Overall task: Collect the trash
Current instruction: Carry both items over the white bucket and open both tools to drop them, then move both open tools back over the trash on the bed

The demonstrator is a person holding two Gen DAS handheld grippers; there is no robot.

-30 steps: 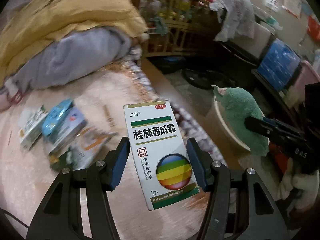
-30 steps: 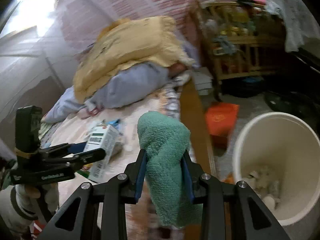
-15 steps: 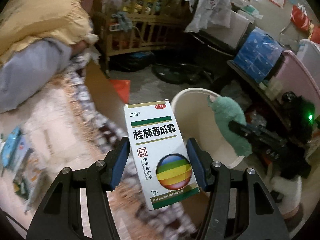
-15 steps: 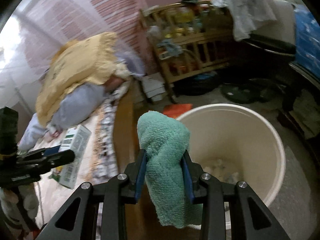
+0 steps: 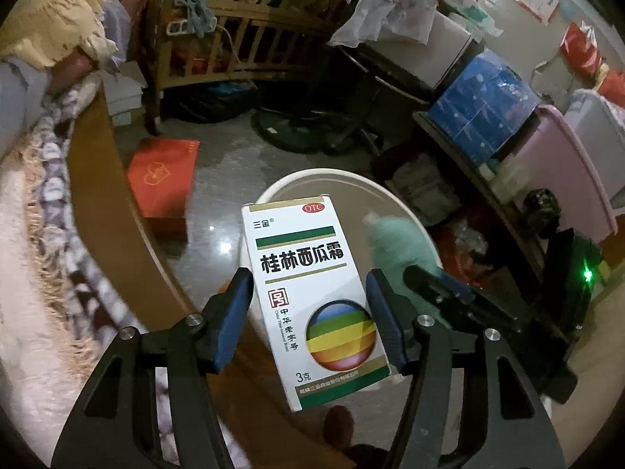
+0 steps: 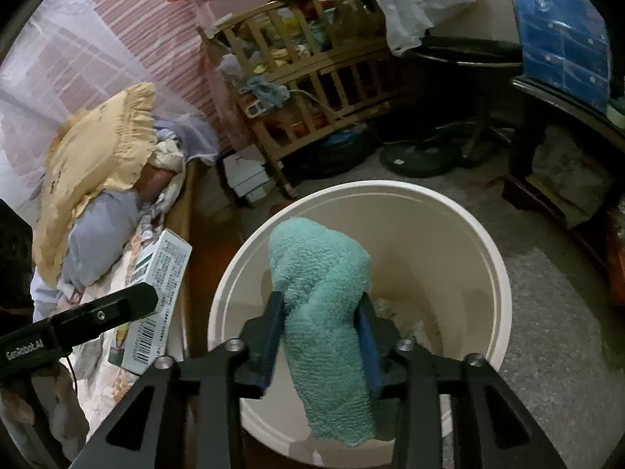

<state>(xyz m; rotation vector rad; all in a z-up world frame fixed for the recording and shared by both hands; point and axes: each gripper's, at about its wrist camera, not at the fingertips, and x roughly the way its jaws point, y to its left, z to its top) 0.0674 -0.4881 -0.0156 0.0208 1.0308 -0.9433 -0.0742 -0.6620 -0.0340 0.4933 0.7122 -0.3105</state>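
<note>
My right hand-held gripper (image 6: 318, 336), jaws just easing off the green towel (image 6: 324, 305), may snag it short of the bin (image 6: 484, 242), while my left hand-held gripper (image 5: 308, 312) pinching the medicine box (image 5: 308, 297) sits nearer the rim and may drop it onto the floor.

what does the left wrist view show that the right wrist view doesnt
Only the left wrist view shows the printed front of the medicine box between the left gripper pads, plus a red box on the floor. Only the right wrist view shows crumpled trash inside the bucket, and the box's barcode side. Both show the white bucket, the wooden crib, and the green cloth between the right gripper pads, whose jaws have just been opening.
</note>
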